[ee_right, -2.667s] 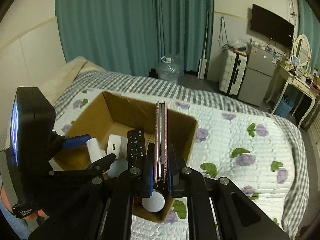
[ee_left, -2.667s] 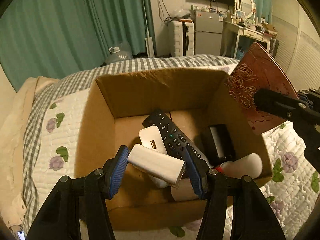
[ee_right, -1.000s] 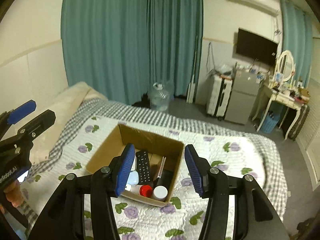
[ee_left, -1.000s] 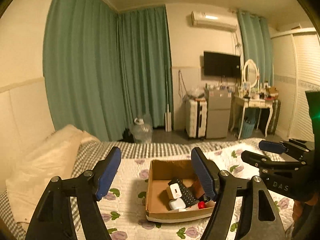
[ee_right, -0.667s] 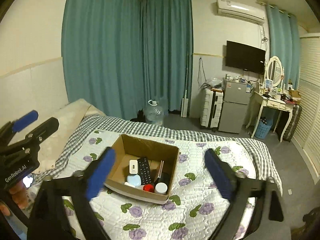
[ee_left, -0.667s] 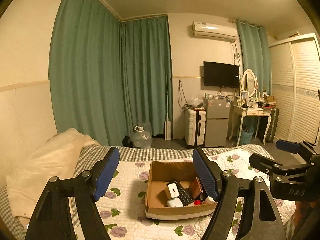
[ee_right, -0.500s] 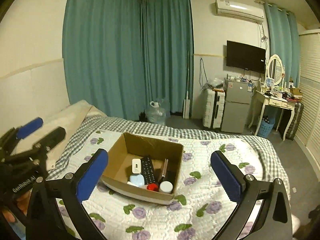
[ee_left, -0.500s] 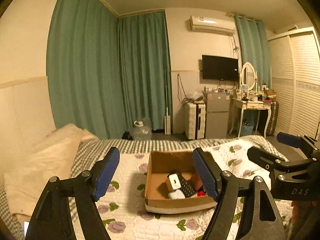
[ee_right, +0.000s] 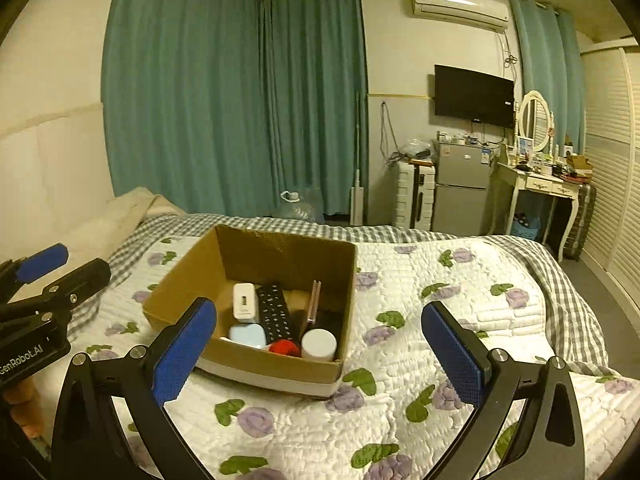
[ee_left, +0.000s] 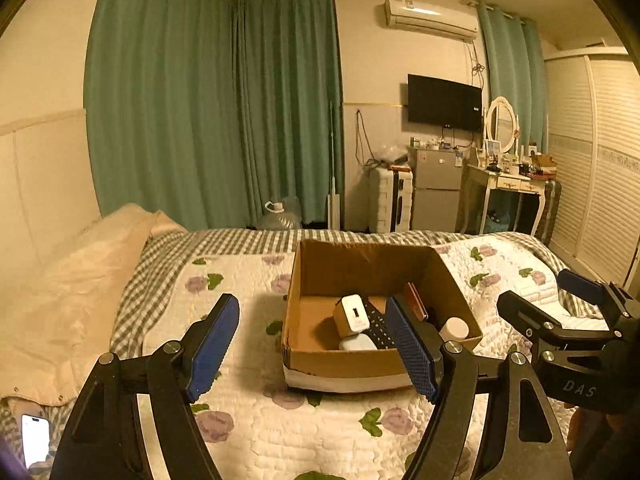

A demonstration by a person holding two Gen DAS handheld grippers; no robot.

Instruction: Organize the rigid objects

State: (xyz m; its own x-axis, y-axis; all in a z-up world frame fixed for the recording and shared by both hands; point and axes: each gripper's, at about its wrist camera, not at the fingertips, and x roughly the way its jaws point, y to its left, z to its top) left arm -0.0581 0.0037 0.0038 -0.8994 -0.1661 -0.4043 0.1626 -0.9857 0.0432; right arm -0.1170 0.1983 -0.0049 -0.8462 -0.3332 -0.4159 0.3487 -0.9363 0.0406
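Observation:
An open cardboard box [ee_left: 348,364] [ee_right: 184,284] sits on the flowered quilt of the bed. Inside lie a white charger [ee_left: 354,312] [ee_right: 244,300], a black remote [ee_right: 276,312] [ee_left: 378,326], a pale blue-white case [ee_right: 248,336], a red-capped item [ee_right: 284,347], a white round jar [ee_right: 319,343] [ee_left: 454,327] and a thin brown-pink case [ee_right: 314,304] standing on edge. My left gripper [ee_left: 316,346] is open and empty, held back in front of the box. My right gripper [ee_right: 320,354] is open wide and empty, also back from the box.
The quilted bed [ee_right: 420,360] spreads around the box, with a pillow [ee_left: 68,280] at the left. A phone [ee_left: 34,438] lies at the lower left. A fridge [ee_right: 460,188], suitcase [ee_right: 414,200] and dressing table [ee_right: 536,188] stand beyond the bed.
Both grippers let go of their items into the box, opened, and pulled far back and up. In the last half second both views have dipped slightly closer to the bed.

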